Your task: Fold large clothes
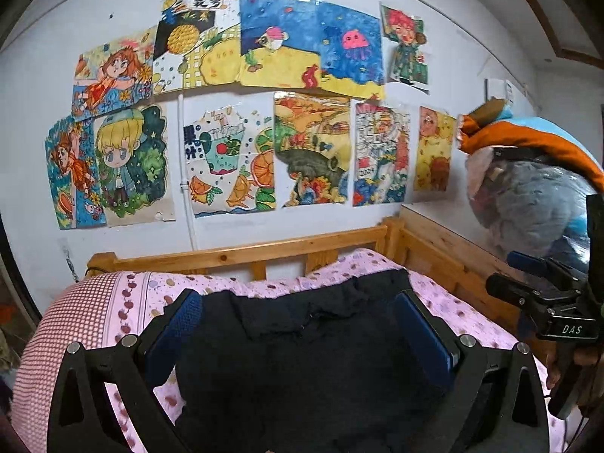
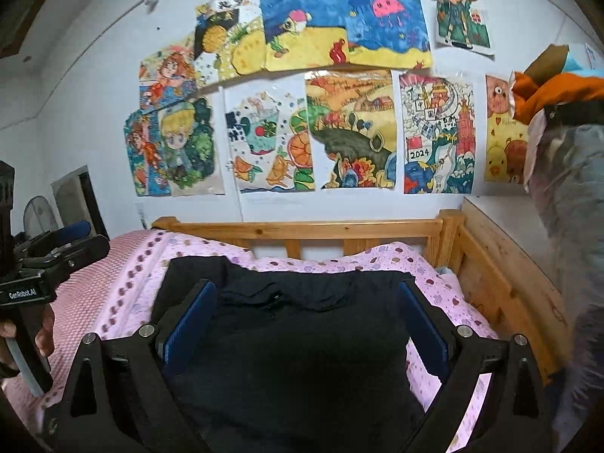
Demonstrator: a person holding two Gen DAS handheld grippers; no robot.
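A large black garment (image 1: 302, 358) lies spread on a pink dotted bedsheet (image 1: 132, 302); it also shows in the right wrist view (image 2: 302, 339). My left gripper (image 1: 300, 302) is open, its blue-padded fingers (image 1: 177, 332) wide apart just above the cloth and holding nothing. My right gripper (image 2: 307, 294) is open in the same way over the garment's right part, fingers (image 2: 422, 324) spread and empty. Each gripper appears at the edge of the other's view: the right one (image 1: 543, 294) and the left one (image 2: 56, 253).
A wooden bed rail (image 2: 302, 228) runs along the far side and right side (image 1: 445, 256). Children's drawings (image 1: 234, 113) cover the white wall behind. A bagged bundle with orange cloth (image 1: 528, 188) stands at the right. A pink checked pillow (image 1: 56, 339) lies at the left.
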